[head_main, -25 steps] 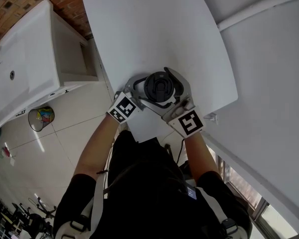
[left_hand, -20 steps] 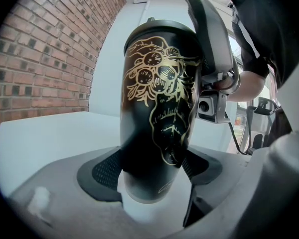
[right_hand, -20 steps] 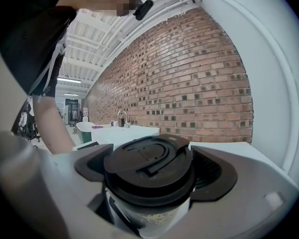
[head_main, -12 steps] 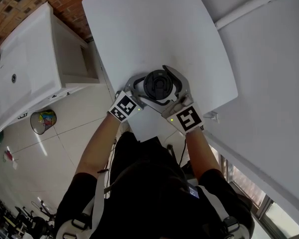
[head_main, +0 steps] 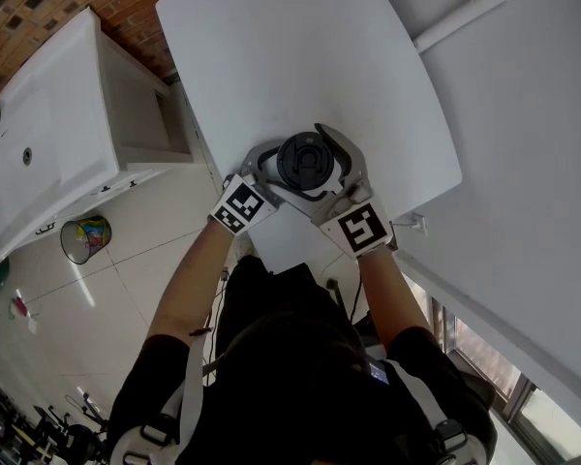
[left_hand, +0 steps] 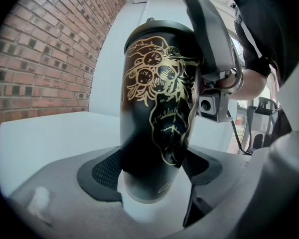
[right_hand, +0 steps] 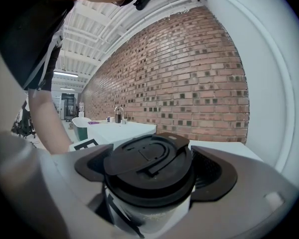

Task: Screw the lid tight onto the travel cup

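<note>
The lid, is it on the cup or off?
On. The lid sits atop the travel cup, gripped by the right tool. How tight, cannot tell.

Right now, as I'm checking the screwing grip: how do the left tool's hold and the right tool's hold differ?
The left tool clamps the travel cup low on its body, near the base; the right tool clamps the lid at the top. The left tool grips a black wall with a gold drawing above, the right tool a plain black rim. Both are shut on parts of one cup.

Travel cup [left_hand: 157, 108] on table [head_main: 271, 56], left hand-held gripper [left_hand: 154, 176] round its base, right hand-held gripper [right_hand: 152, 171] round the lid [right_hand: 149, 161] atop
</note>
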Tool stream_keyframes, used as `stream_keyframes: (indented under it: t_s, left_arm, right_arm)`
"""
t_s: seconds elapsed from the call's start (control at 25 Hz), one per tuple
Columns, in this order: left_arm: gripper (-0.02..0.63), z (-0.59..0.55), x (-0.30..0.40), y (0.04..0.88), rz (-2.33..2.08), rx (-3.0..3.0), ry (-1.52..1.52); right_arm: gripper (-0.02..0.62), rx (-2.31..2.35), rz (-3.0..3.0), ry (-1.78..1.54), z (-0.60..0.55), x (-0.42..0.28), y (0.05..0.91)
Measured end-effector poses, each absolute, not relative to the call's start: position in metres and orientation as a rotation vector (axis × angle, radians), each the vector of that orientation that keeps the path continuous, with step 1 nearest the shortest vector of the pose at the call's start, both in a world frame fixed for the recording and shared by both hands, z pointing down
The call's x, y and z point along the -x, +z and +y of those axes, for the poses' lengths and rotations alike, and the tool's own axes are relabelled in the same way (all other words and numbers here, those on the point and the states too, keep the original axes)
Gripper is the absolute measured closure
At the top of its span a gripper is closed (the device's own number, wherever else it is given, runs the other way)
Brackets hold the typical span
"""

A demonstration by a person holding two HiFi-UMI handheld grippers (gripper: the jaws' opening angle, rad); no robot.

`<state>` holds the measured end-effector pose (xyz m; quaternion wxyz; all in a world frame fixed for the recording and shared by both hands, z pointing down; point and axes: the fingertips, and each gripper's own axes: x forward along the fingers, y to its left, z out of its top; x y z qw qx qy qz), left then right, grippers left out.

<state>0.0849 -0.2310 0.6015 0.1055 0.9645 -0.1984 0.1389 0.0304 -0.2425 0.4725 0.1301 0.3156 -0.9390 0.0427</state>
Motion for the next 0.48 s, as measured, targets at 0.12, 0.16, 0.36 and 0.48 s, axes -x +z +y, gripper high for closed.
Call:
stream_keyframes:
  t_s: [0.12, 0.16, 0.36, 0.48]
  left_arm:
    - [0.228, -0.232, -0.085, 0.601, -0.587, -2.842, 0.408]
    - [0.228, -0.232, -0.085, 0.601, -0.589, -2.843, 0.408]
    - [0.228, -0.233, -0.085, 0.601, -0.594, -2.842, 0.407]
    - [0.227, -0.232, -0.085, 0.601, -0.593, -2.840, 0.407]
  right_arm:
    - [0.115, -1.041, -2.713, 0.161, -0.245, -0.033, 0.472]
    - [0.115, -1.082, -2.705, 0.166, -0.245, -0.034, 0.473]
    - [0.108, -1.184, -2.720, 0.203, -0.246, -0.035, 0.468]
    - [0.084, -1.038, -2.797, 0.206, -0.242, -0.033, 0.462]
